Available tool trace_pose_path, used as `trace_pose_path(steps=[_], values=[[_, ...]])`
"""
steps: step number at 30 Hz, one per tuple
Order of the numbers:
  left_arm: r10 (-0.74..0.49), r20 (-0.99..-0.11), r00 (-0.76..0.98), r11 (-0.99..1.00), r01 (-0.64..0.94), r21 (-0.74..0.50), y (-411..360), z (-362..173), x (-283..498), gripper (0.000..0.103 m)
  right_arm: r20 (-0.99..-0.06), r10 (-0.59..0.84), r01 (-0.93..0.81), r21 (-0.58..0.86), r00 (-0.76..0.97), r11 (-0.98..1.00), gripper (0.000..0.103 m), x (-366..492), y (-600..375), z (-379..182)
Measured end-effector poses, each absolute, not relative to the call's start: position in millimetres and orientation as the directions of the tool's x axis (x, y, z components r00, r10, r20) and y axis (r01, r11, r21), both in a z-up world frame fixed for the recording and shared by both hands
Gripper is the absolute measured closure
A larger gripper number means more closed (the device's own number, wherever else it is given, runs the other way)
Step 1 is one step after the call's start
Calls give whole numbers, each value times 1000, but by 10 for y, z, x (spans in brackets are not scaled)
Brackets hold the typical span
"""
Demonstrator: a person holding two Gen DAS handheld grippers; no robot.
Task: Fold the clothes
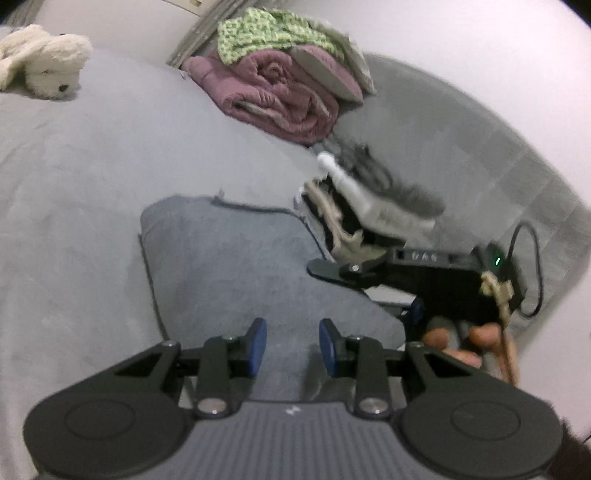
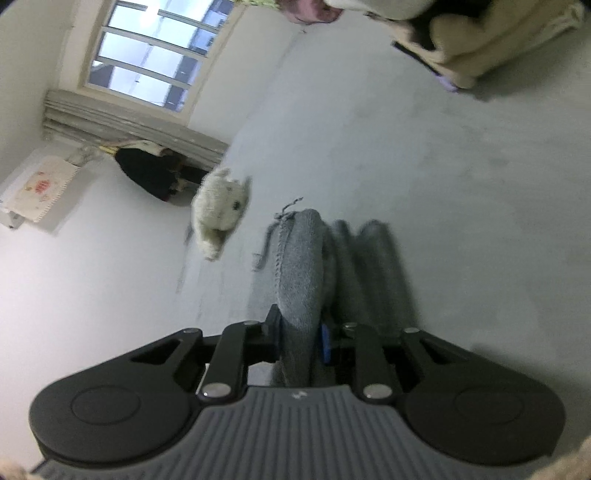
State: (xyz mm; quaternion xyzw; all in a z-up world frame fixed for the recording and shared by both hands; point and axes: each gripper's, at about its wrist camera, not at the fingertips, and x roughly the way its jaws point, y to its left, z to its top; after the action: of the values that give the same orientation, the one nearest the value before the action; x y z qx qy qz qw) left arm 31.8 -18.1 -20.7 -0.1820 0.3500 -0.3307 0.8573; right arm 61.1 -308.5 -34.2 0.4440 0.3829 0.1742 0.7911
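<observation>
Where the soft toy is seen: a white soft toy (image 1: 44, 62) is laid at the far left on the pale bed sheet (image 1: 74, 206)
Rolled blanket: a purple blanket (image 1: 280, 99) is rolled up at the back of the bed, and a green cloth (image 1: 266, 33) is piled on top of it
Grey garment: the grey garment (image 1: 229, 266) is spread flat on the sheet in the middle, and it reaches under the near gripper
Left gripper: the left gripper (image 1: 293, 343) is held low over the near edge of the garment; its blue pads (image 1: 258, 343) are set a little apart with grey cloth seen between them, but it cannot be told if the cloth is pinched
Clothes pile: mixed clothes (image 1: 369, 199) are heaped just to the right of the garment
Right gripper: in the right wrist view the right gripper (image 2: 299, 332) is closed on a thick fold of the grey garment, which is lifted off the sheet in a hump
Hand: fingers of a hand (image 1: 476, 334) are wrapped under the right gripper's black body
Cable: a black cable (image 1: 532, 258) is looped at the far right
</observation>
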Motion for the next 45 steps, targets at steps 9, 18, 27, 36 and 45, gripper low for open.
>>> trace_pose_path(steps=[9,18,27,36,45], values=[[-679,-454,577,730,465,-500,-63,-53,265,72,-465,613,-48,771,639,635,63,282,-3198,-110],[-706,-485,516,708,538,-458,-261,-146,201,72,-518,626,-152,687,584,710,82,174,-2919,-106],[-692,-530,491,712,583,-391,-375,-197,126,73,-659,517,-146,533,547,834,83,226,-2811,-246],[-717,-446,535,697,561,-447,-342,-141,239,73,-540,501,-167,550,676,819,68,352,-2843,-31],[-761,-440,477,644,636,-424,-751,-238,253,73,-449,422,-257,383,788,887,68,623,-2400,69]])
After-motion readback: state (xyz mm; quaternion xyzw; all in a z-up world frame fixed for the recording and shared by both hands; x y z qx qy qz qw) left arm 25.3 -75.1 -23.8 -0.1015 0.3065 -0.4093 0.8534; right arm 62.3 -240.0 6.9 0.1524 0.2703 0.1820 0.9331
